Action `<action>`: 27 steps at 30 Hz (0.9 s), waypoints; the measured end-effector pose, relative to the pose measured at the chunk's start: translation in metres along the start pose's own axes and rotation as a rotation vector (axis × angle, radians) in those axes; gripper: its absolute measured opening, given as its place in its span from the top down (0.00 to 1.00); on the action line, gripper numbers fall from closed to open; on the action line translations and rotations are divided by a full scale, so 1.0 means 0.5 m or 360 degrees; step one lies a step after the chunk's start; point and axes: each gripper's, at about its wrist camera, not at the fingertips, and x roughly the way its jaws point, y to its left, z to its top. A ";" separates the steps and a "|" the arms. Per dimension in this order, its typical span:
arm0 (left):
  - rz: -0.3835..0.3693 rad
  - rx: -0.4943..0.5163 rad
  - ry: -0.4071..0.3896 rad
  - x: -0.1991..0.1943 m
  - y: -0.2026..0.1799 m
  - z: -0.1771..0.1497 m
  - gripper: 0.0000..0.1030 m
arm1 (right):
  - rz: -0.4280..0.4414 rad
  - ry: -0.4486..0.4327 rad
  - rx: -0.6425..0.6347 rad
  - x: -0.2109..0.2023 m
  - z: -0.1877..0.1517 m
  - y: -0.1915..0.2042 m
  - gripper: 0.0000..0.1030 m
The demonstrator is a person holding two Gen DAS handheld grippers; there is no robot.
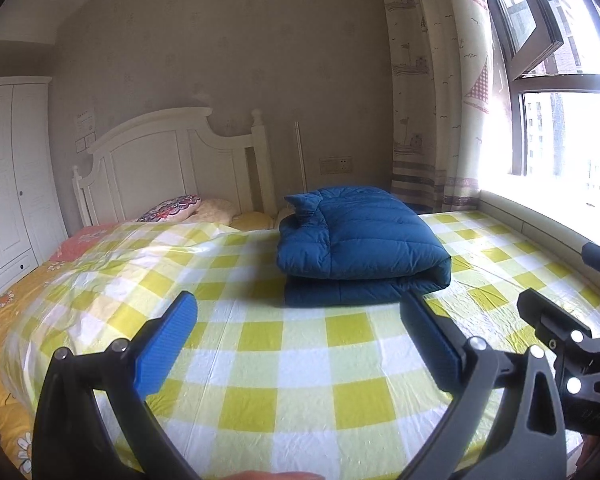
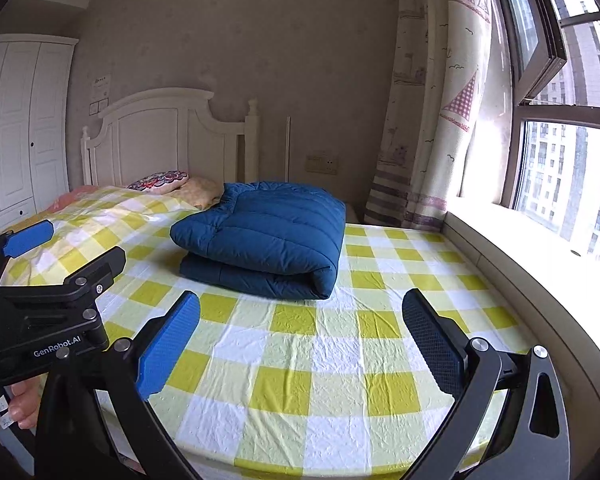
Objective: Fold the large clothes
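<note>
A dark blue quilted down jacket (image 1: 360, 244) (image 2: 268, 236) lies folded into a thick bundle on the yellow-and-white checked bed sheet (image 1: 292, 380) (image 2: 312, 364). My left gripper (image 1: 299, 298) hovers in front of it, jaws wide open, nothing between the blue pad (image 1: 168, 344) and the dark pad (image 1: 428, 344). My right gripper (image 2: 301, 297) also stands open and empty just short of the bundle's near edge. Each gripper shows at the edge of the other's view: the left gripper (image 2: 85, 240) at the left, the right gripper (image 1: 560, 276) at the right.
Pillows (image 1: 172, 208) lie below a white headboard (image 1: 172, 152) at the far end. An orange floral cover (image 1: 4, 320) drapes the bed's left side by a white wardrobe (image 1: 8, 184). A curtain (image 2: 432, 120) and a window sill (image 2: 540, 248) border the right. A person's fingers (image 2: 20, 404) show.
</note>
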 end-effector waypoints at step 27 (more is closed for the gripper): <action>0.0030 -0.0057 -0.0004 -0.097 0.022 0.087 0.02 | -0.0053 0.0067 0.0007 -0.074 0.102 -0.025 0.05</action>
